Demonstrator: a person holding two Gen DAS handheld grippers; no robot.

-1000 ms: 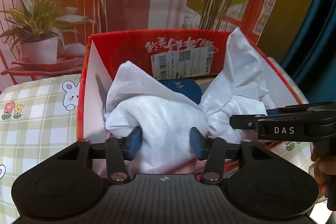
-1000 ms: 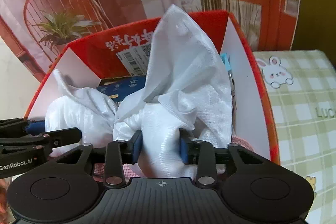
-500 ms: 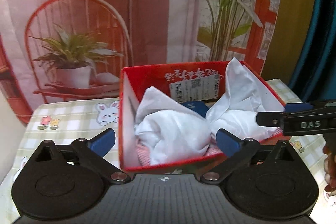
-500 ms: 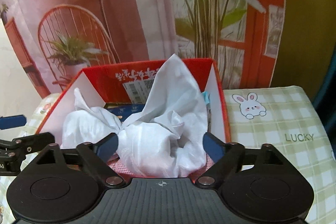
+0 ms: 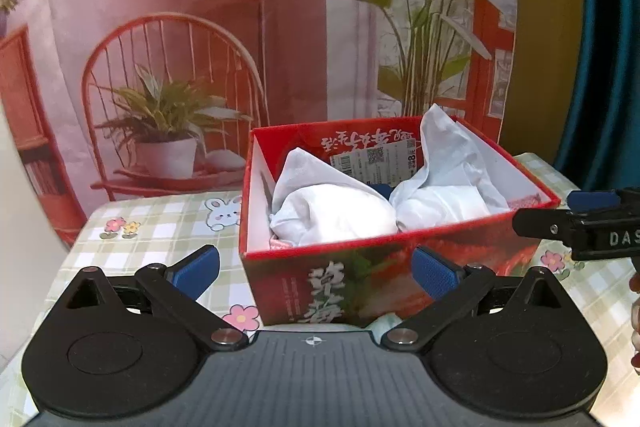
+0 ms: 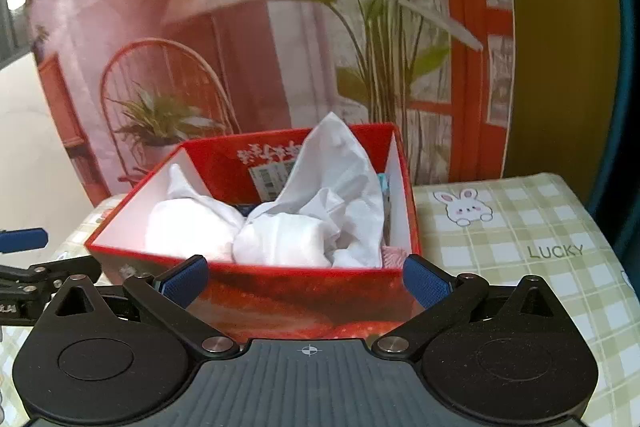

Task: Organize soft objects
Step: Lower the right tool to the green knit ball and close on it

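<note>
1. A second ago my left gripper (image 5: 316, 273) and right gripper (image 6: 306, 281) were each clamped on a lobe of the white cloth bundle (image 5: 336, 215) inside the red cardboard box (image 5: 400, 239)
2. My left jaws now stand fully spread with nothing between them; my right jaws are opening their last bit, also empty
3. Both grippers have drawn back to the box's near side, clear of the rim
4. The bundle lies in the box, one tail poking above the far wall, on the checked tablecloth (image 6: 520, 227)
5. Judgement: this item is stowed; I am free for the next
</note>
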